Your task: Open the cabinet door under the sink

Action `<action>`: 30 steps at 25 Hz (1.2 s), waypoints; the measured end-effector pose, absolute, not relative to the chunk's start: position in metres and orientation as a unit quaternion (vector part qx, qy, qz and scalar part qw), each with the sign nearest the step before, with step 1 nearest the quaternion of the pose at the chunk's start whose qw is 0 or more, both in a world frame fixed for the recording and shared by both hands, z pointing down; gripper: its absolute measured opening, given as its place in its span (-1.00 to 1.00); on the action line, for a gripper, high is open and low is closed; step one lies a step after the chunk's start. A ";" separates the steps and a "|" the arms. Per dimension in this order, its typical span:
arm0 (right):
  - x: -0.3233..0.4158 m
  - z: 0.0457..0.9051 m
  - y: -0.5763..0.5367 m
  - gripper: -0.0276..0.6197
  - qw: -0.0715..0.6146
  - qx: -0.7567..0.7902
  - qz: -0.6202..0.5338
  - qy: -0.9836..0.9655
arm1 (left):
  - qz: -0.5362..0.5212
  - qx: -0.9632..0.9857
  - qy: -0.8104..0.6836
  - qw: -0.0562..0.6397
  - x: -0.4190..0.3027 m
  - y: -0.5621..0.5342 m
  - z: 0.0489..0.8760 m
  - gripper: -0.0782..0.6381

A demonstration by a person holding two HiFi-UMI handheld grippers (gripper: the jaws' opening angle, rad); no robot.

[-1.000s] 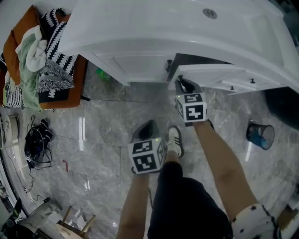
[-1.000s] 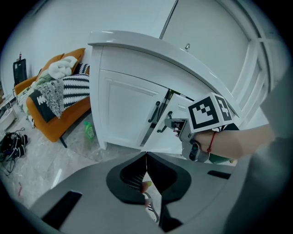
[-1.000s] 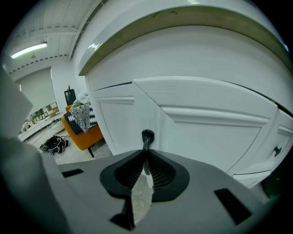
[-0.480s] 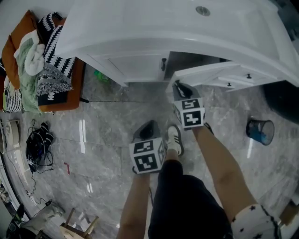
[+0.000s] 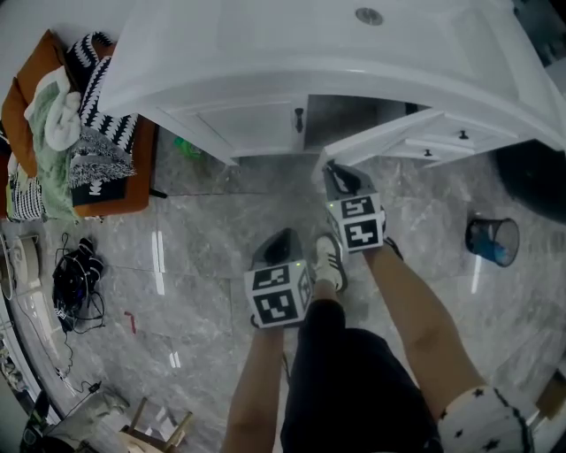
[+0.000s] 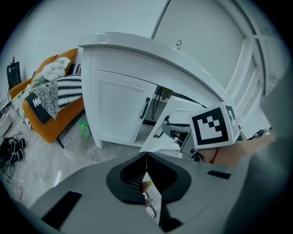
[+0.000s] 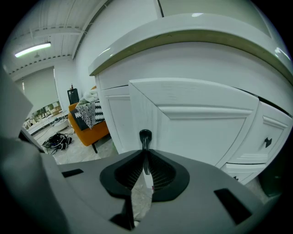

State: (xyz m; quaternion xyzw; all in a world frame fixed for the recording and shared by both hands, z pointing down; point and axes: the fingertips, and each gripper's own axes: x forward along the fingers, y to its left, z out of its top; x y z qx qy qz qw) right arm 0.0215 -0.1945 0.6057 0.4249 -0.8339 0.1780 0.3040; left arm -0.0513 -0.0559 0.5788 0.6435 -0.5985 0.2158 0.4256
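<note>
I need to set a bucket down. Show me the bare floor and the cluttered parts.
Bare floor lies between the orange sofa and the person's shoe, and between the open cabinet door and the blue bin. The left edge is crowded with cables; a green bottle sits beside the sofa.

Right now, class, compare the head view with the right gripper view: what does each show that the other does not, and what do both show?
Head view only: the sink drain, a blue waste bin on the floor, the left gripper and the person's shoe. Right gripper view only: the black handle clamped between the fingers, and a ceiling light strip. Both: the right gripper at the partly open cabinet door, and the orange chair piled with clothes.
</note>
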 end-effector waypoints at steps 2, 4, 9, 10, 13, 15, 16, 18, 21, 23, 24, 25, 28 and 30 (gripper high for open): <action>0.026 0.605 -0.188 -0.77 0.304 0.424 0.179 -0.834 | 0.219 0.643 -0.598 0.426 -0.049 -0.054 0.578 -0.76; 0.031 0.604 -0.182 -0.77 0.303 0.423 0.180 -0.835 | 0.220 0.642 -0.598 0.427 -0.048 -0.052 0.576 -0.76; 0.044 0.603 -0.167 -0.77 0.304 0.425 0.181 -0.833 | 0.226 0.644 -0.593 0.427 -0.040 -0.047 0.574 -0.76; 0.046 0.604 -0.164 -0.77 0.304 0.425 0.182 -0.833 | 0.228 0.644 -0.592 0.427 -0.038 -0.045 0.575 -0.76; 0.052 0.604 -0.157 -0.77 0.305 0.424 0.180 -0.833 | 0.231 0.645 -0.589 0.428 -0.034 -0.043 0.575 -0.76; 0.057 0.604 -0.153 -0.77 0.305 0.425 0.181 -0.833 | 0.232 0.647 -0.587 0.428 -0.031 -0.043 0.575 -0.76; 0.059 0.604 -0.151 -0.77 0.306 0.426 0.182 -0.832 | 0.233 0.648 -0.586 0.428 -0.029 -0.042 0.575 -0.76; 0.064 0.604 -0.146 -0.77 0.307 0.427 0.183 -0.831 | 0.236 0.649 -0.583 0.427 -0.027 -0.041 0.574 -0.76; 0.072 0.604 -0.140 -0.77 0.308 0.431 0.184 -0.828 | 0.237 0.650 -0.581 0.428 -0.024 -0.040 0.573 -0.76; 0.077 0.604 -0.135 -0.77 0.308 0.435 0.187 -0.825 | 0.238 0.651 -0.580 0.428 -0.023 -0.040 0.573 -0.76; 0.080 0.604 -0.133 -0.77 0.309 0.437 0.188 -0.823 | 0.238 0.652 -0.579 0.428 -0.022 -0.040 0.573 -0.76; 0.083 0.604 -0.131 -0.77 0.309 0.440 0.189 -0.822 | 0.238 0.653 -0.578 0.427 -0.021 -0.041 0.573 -0.76; 0.093 0.605 -0.125 -0.77 0.309 0.447 0.191 -0.818 | 0.237 0.658 -0.574 0.425 -0.017 -0.043 0.572 -0.76; 0.099 0.605 -0.121 -0.77 0.309 0.452 0.192 -0.814 | 0.237 0.661 -0.572 0.425 -0.014 -0.043 0.572 -0.76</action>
